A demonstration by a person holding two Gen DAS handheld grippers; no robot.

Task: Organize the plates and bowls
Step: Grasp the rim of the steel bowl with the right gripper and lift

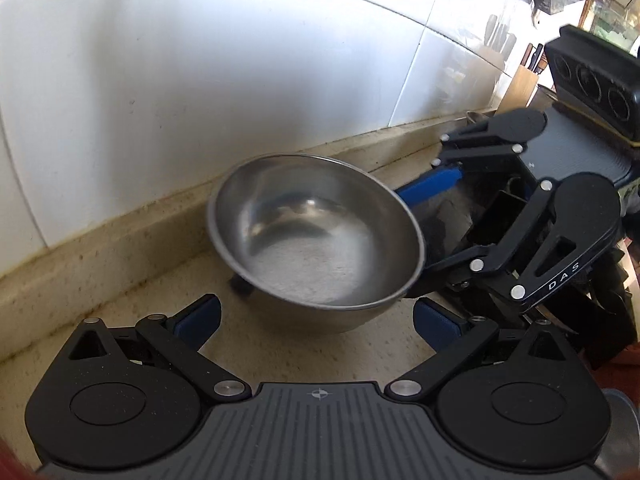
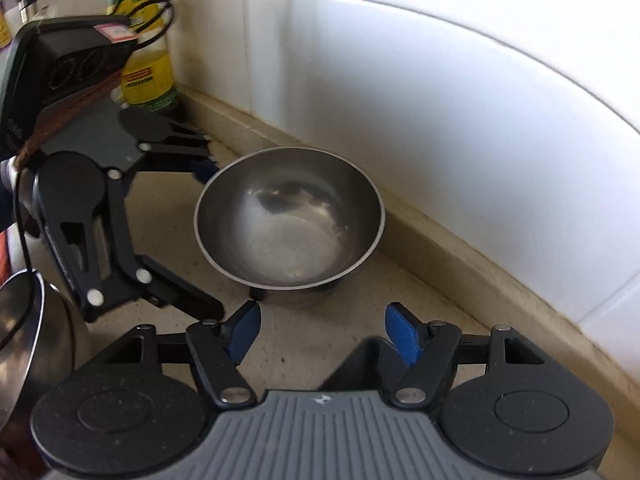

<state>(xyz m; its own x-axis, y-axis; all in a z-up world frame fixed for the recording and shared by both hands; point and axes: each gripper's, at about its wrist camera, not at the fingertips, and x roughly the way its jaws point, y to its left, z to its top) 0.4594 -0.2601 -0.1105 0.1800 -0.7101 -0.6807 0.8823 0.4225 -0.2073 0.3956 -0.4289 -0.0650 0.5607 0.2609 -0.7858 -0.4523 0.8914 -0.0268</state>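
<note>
A steel bowl [image 1: 316, 236] sits on the beige counter [image 1: 120, 280] close to the white tiled wall; it also shows in the right wrist view [image 2: 290, 220]. My left gripper [image 1: 316, 318] is open, its blue pads just short of the bowl's near side. My right gripper [image 2: 322, 332] is open too, its pads just in front of the bowl. In the left wrist view the right gripper [image 1: 432, 232] reaches in from the right, jaws apart beside the bowl's rim. In the right wrist view the left gripper [image 2: 212, 240] comes from the left, open beside the bowl.
A second steel bowl's rim [image 2: 24, 328] shows at the left edge. A yellow oil bottle [image 2: 146, 56] stands in the corner behind. A wooden knife block [image 1: 520, 80] stands far right. The tiled wall [image 2: 440, 100] and raised counter lip run close behind the bowl.
</note>
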